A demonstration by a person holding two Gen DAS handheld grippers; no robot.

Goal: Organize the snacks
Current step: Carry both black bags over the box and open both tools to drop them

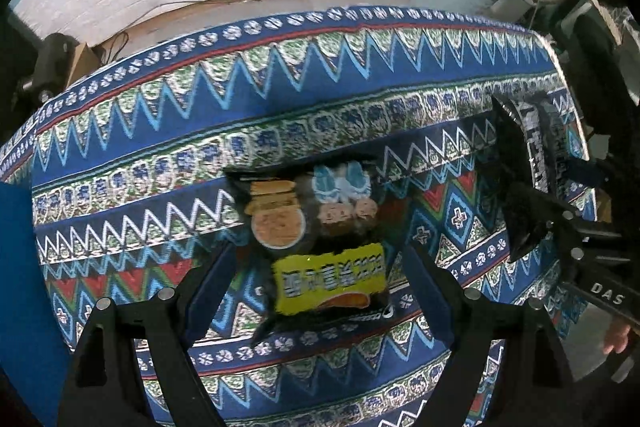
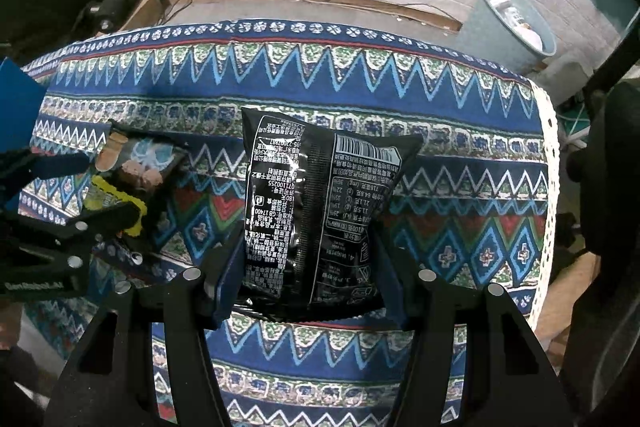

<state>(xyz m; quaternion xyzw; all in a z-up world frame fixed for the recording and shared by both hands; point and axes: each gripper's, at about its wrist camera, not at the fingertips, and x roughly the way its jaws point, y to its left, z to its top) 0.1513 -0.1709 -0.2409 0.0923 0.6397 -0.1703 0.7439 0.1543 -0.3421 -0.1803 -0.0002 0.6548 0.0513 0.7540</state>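
My right gripper (image 2: 306, 267) is clamped on a black snack bag (image 2: 316, 203), printed back facing me, both blue pads pressed against its lower sides, and the bag hangs over the middle of the patterned tablecloth (image 2: 440, 87). My left gripper (image 1: 320, 291) stands wide open above a second bag (image 1: 316, 227), the 1 with biscuits pictured and a yellow label; its pads touch nothing. That bag lies flat on the cloth, nearer the table's left edge than the right. A pale blue bin (image 2: 516, 23) sits beyond the far right corner.
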